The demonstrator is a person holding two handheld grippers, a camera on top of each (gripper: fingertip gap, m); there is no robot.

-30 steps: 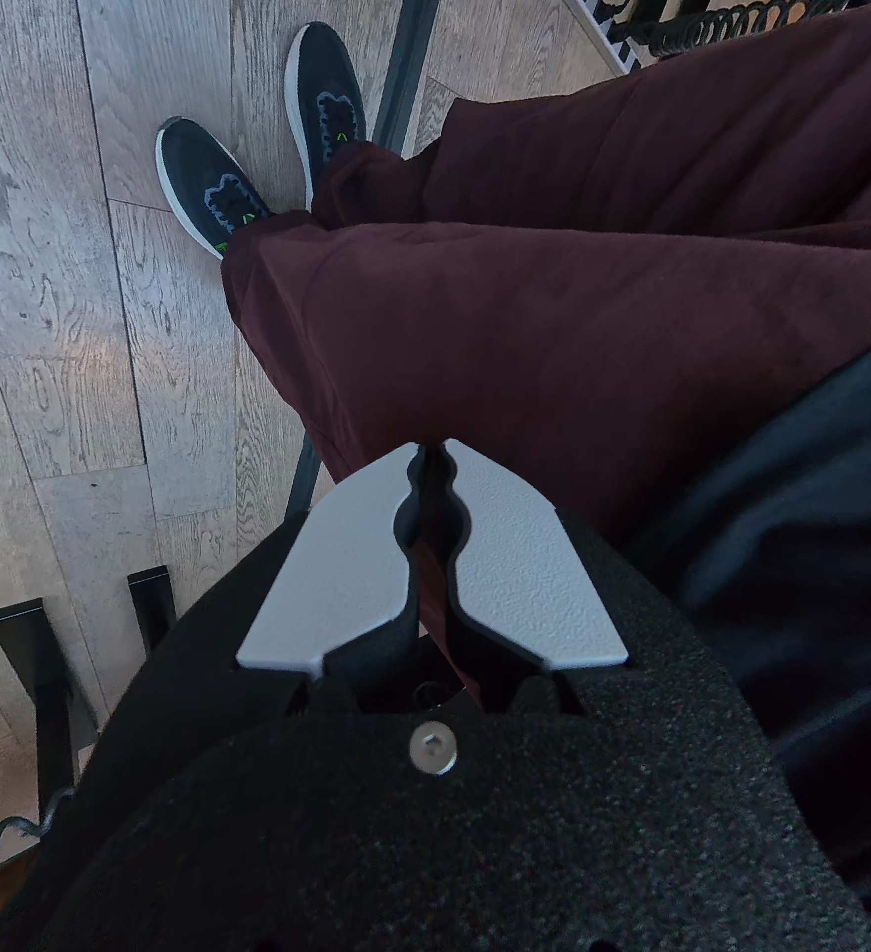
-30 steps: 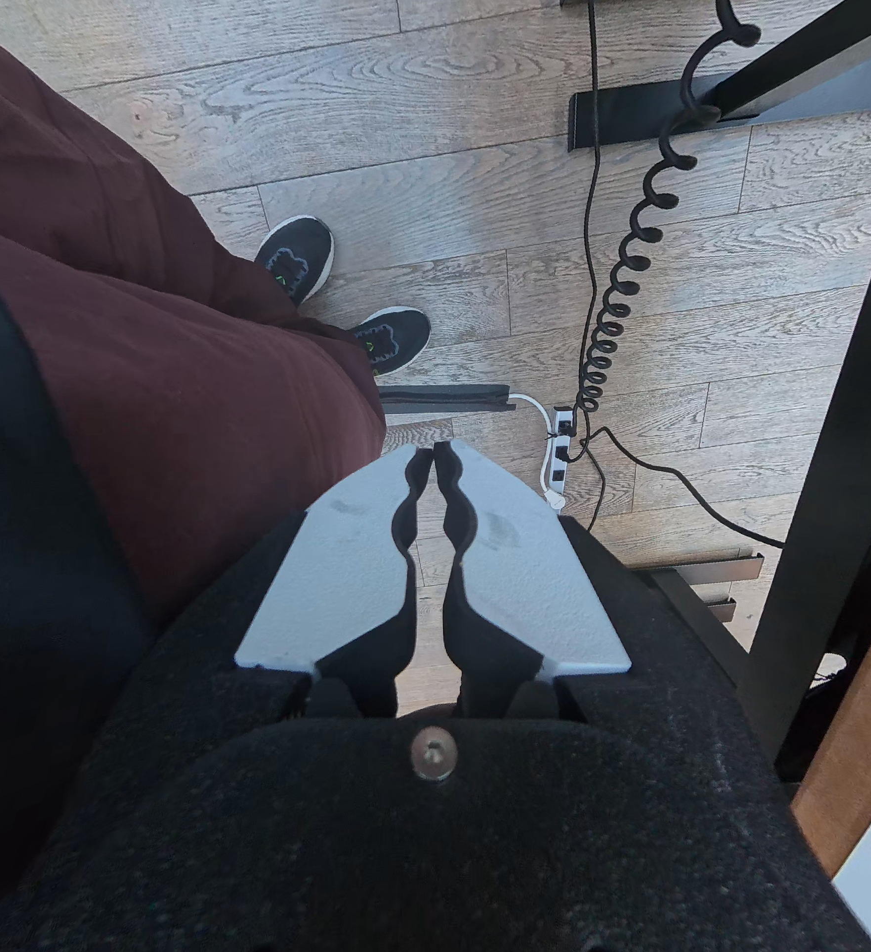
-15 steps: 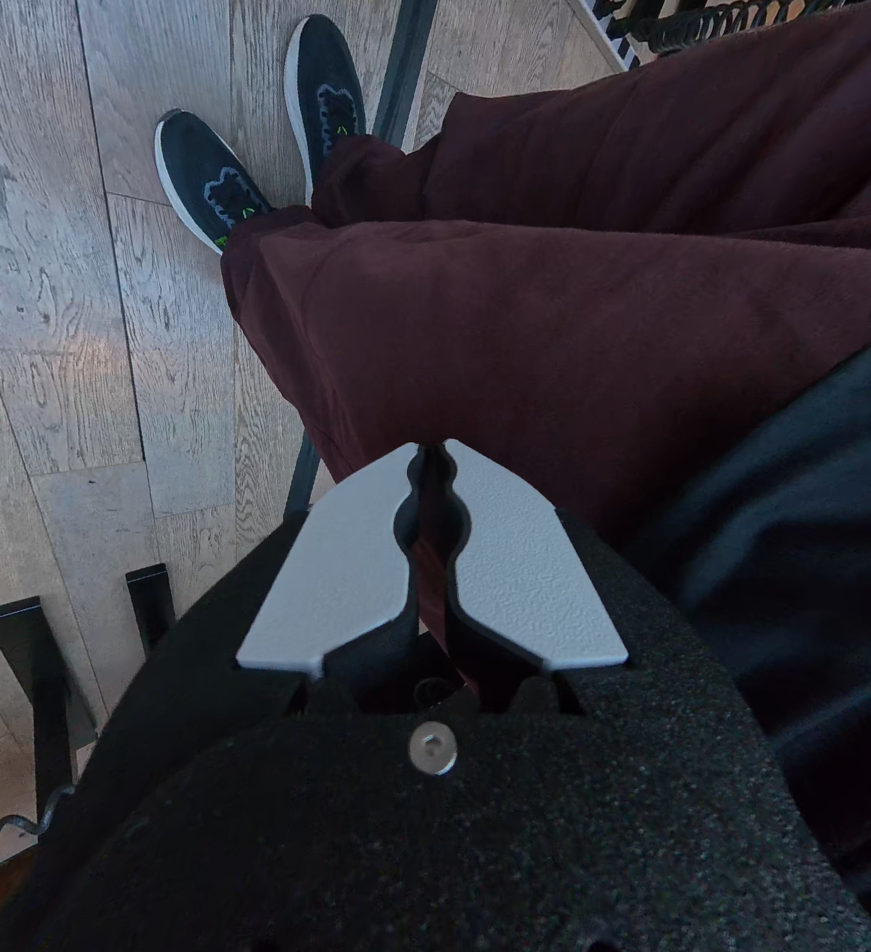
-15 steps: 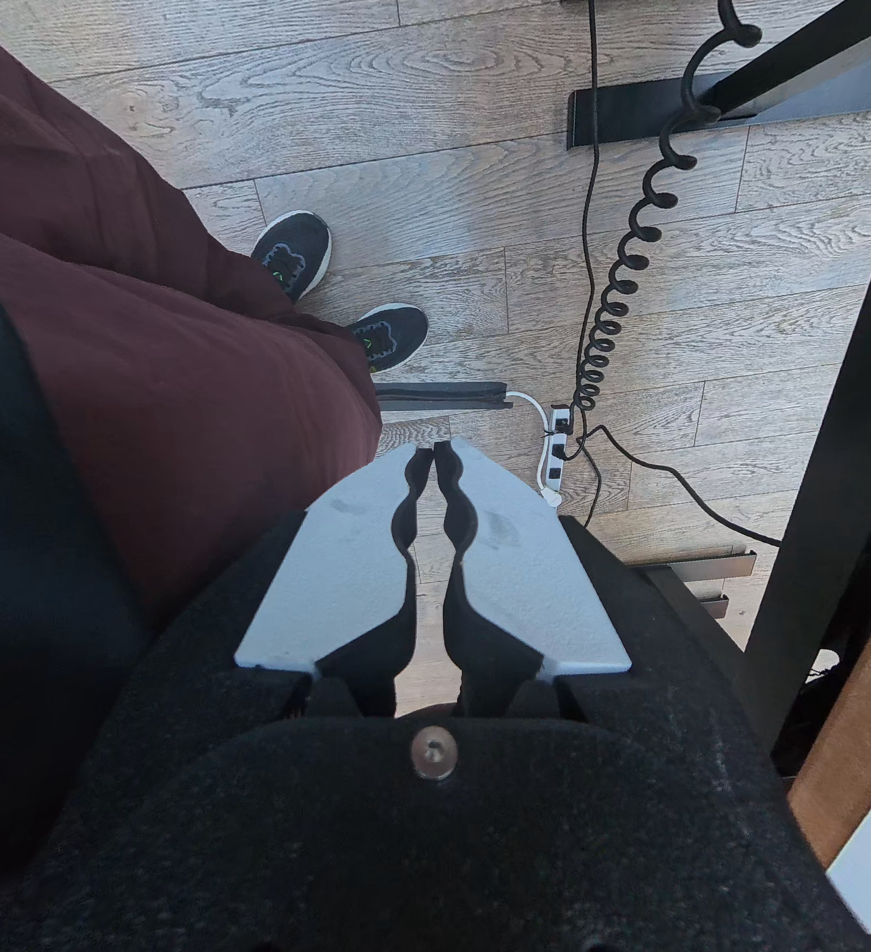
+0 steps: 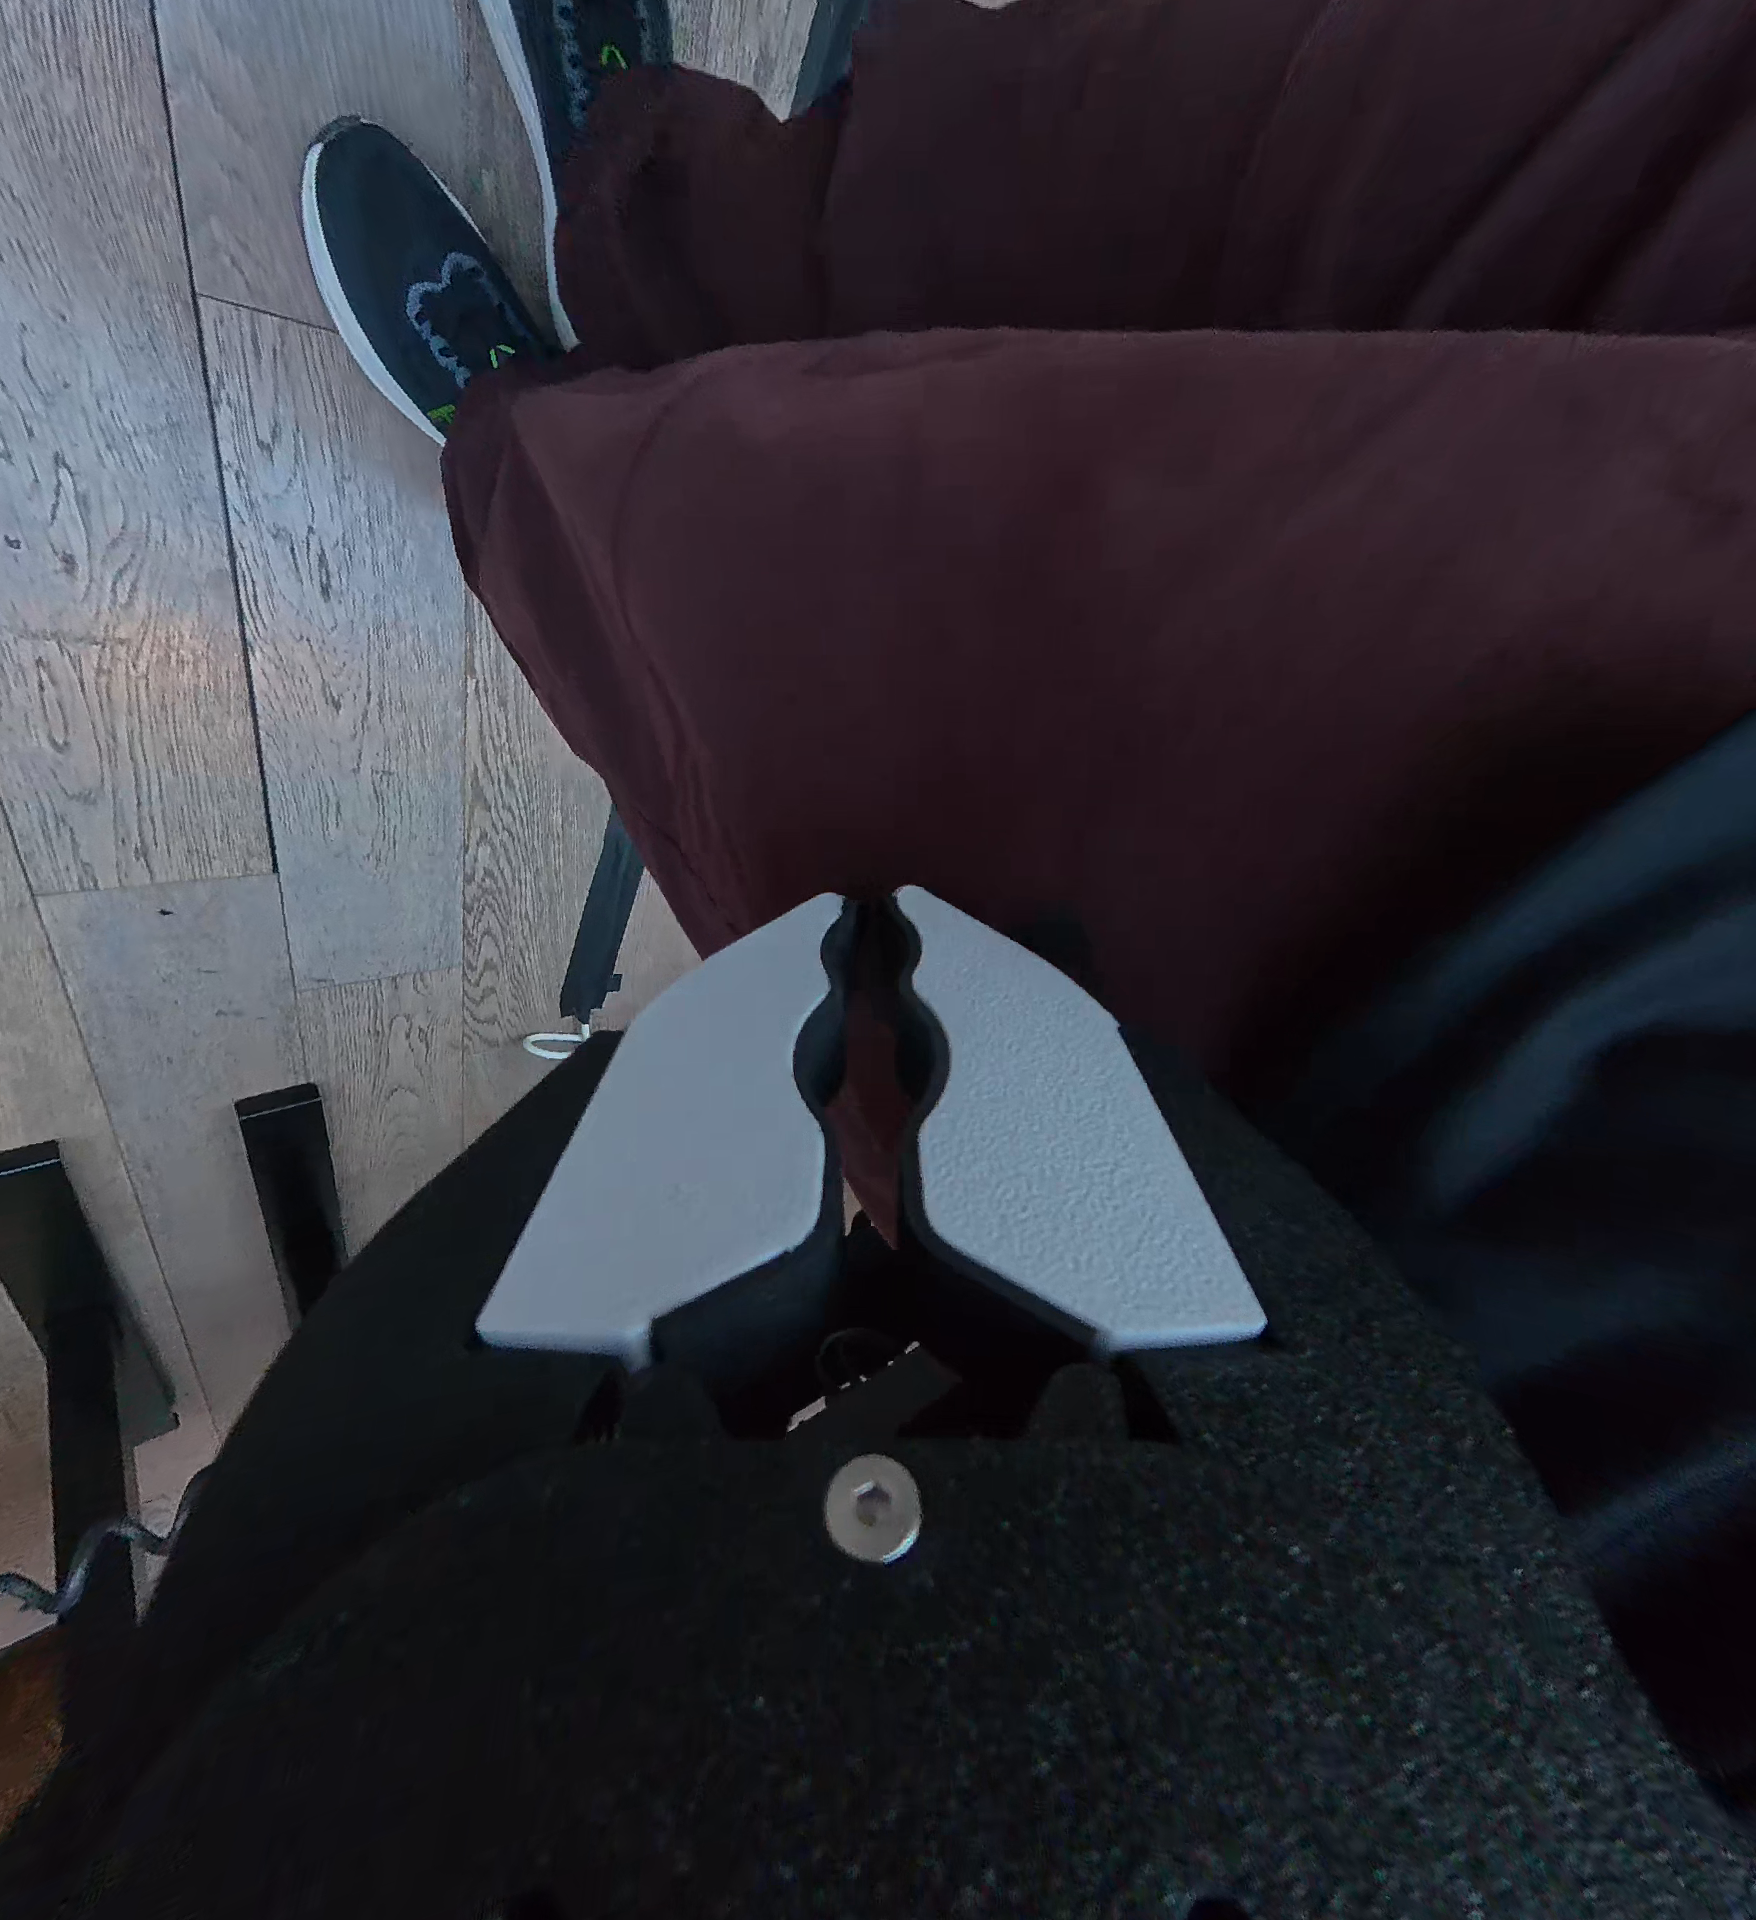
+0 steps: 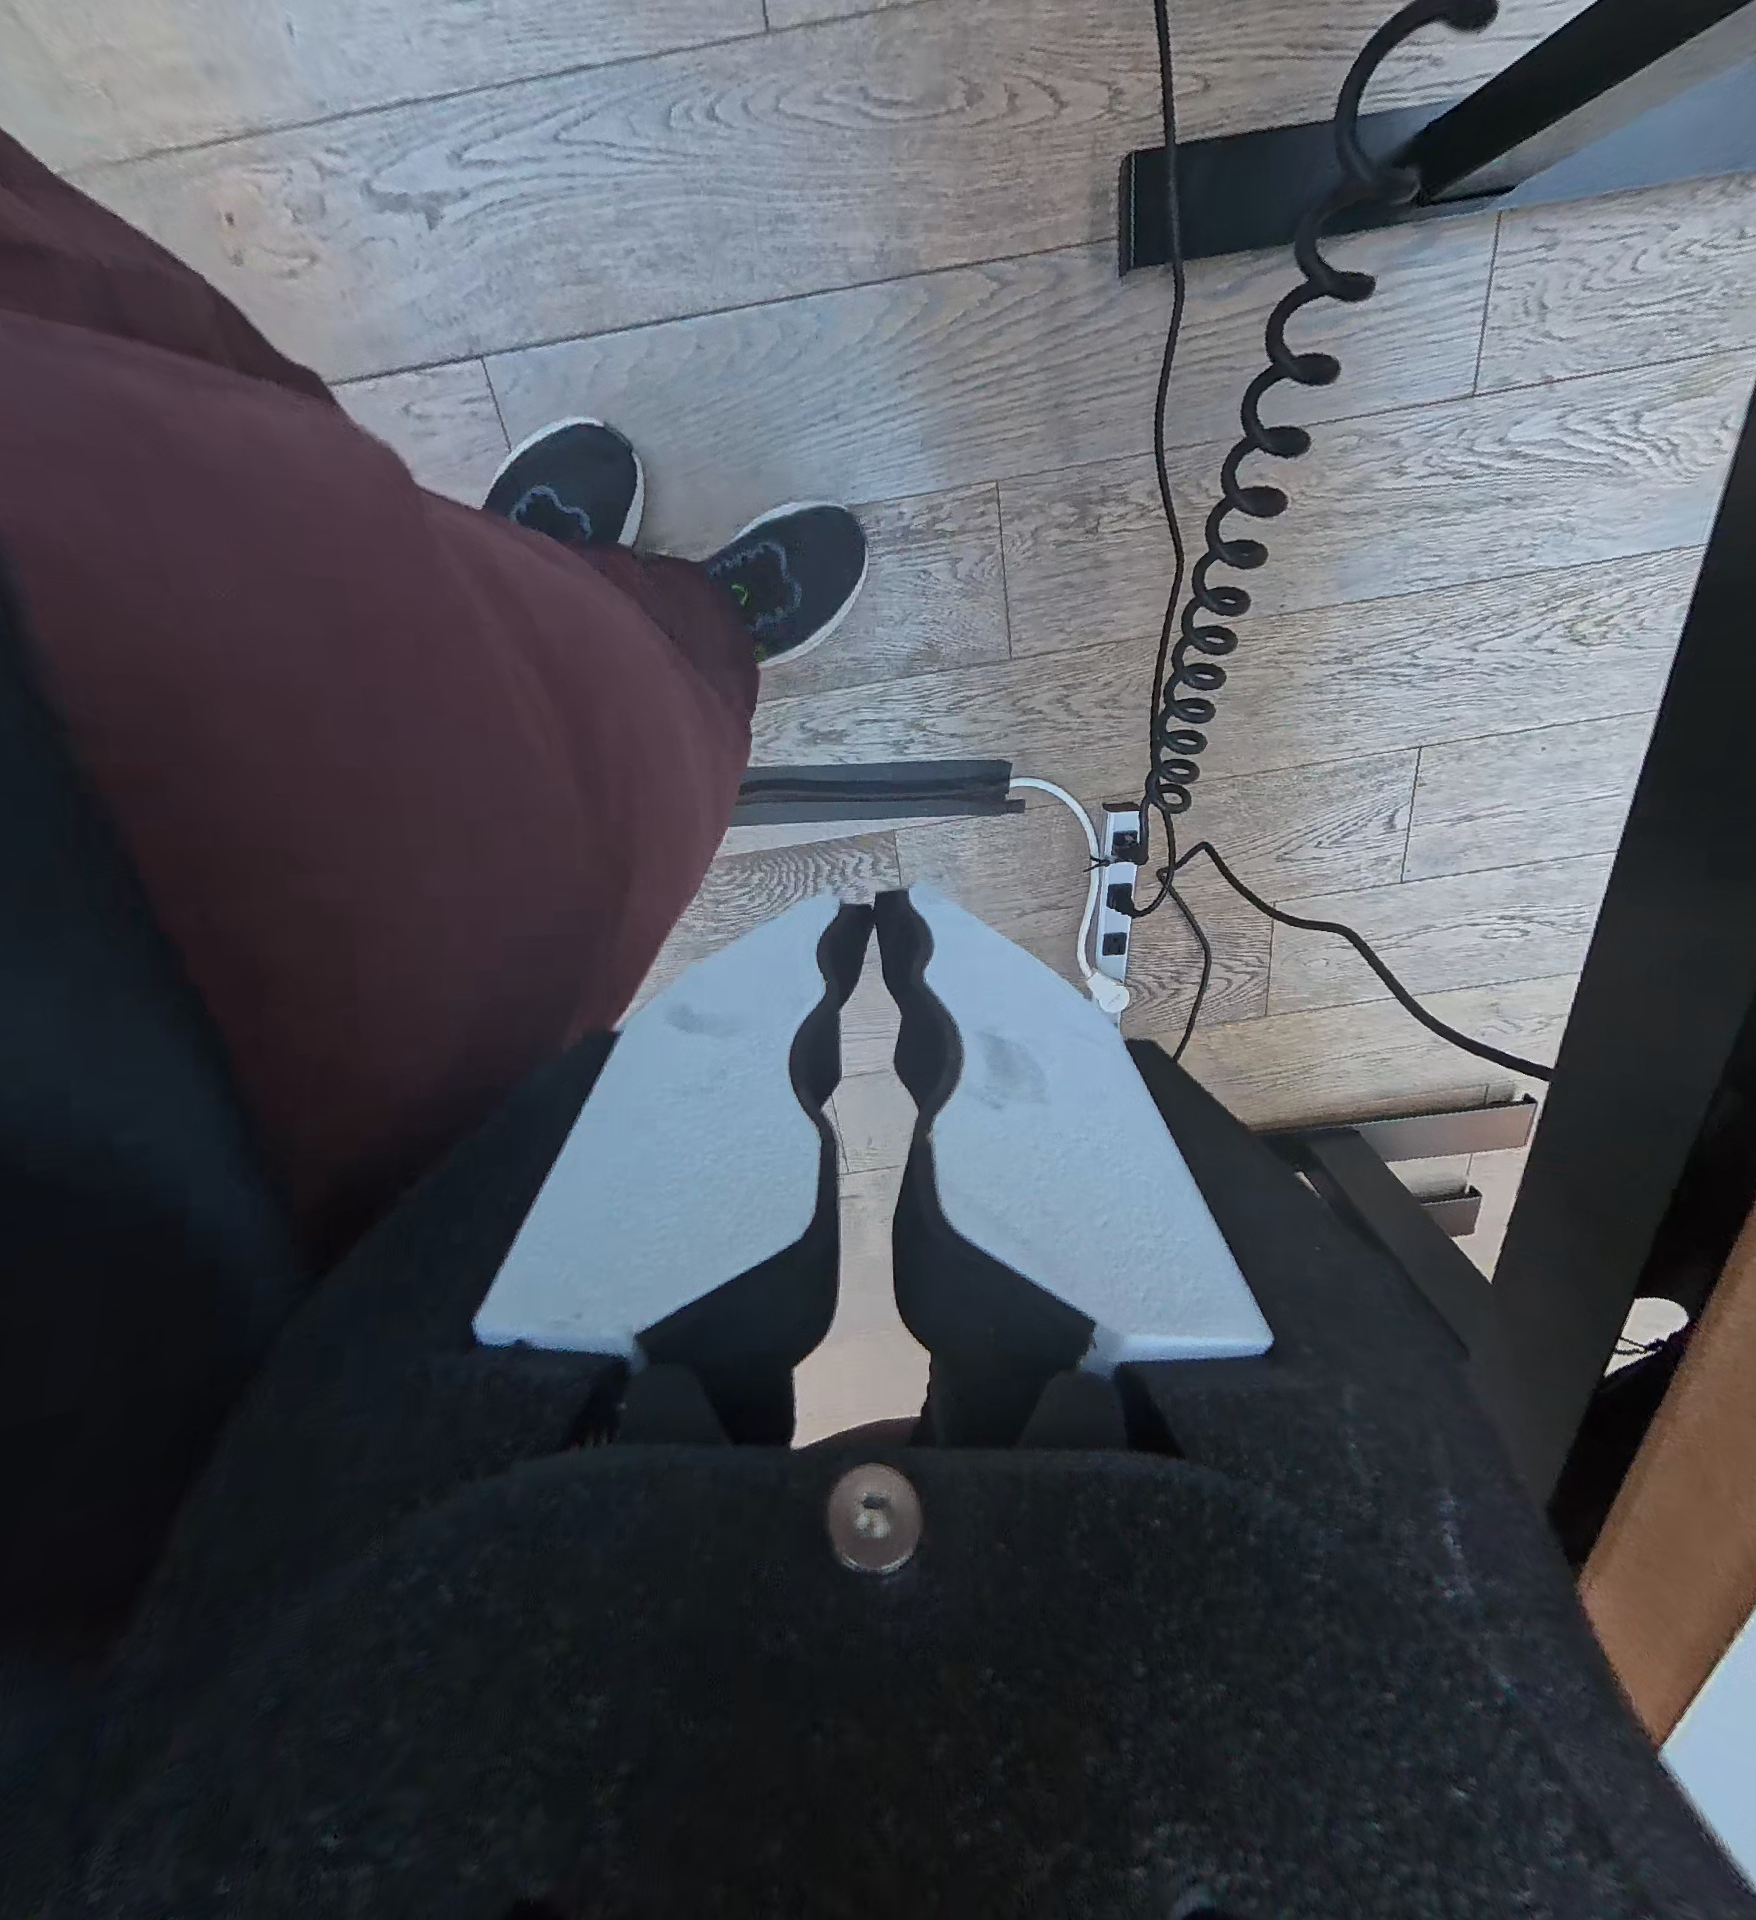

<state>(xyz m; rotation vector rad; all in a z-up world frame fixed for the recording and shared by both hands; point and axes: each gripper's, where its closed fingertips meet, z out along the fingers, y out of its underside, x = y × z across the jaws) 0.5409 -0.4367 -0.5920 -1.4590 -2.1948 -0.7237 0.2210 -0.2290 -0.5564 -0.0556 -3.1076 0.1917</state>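
The left tongs (image 5: pixel 872 904) point downward with their white fingers (image 5: pixel 1050 1143) drawn together, tips all but meeting and nothing between them; only the wavy slot behind the tips shows a sliver of cloth beyond. They hang close in front of a maroon trouser leg (image 5: pixel 1113 623) that fills the centre and right of the left wrist view, though whether the tips touch the fabric cannot be told. A dark garment (image 5: pixel 1601 1091) covers the lower right of that frame. At the upper left a black sneaker (image 5: pixel 417 291) with a white sole stands on the grey wood floor (image 5: pixel 74 520), and a second shoe is partly cut off by the top edge. Two black metal feet (image 5: pixel 53 1299) lie at the lower left.

The right tongs (image 6: pixel 874 902) are likewise narrowed to a thin slit, holding nothing (floorboards show through the gap). The same maroon leg (image 6: pixel 386 779) occupies the left of the right wrist view, just beside the tongs. Beyond it, in the upper middle, sit both black sneakers (image 6: pixel 791 582). A white power strip (image 6: pixel 1115 904) lies on the floor just right of the tips, with a black coiled cable (image 6: pixel 1238 540) running up from it toward the top right. A black upright leg of furniture (image 6: pixel 1684 831) runs down the right side, with a brown wooden edge (image 6: pixel 1726 1455) of a tabletop below it.
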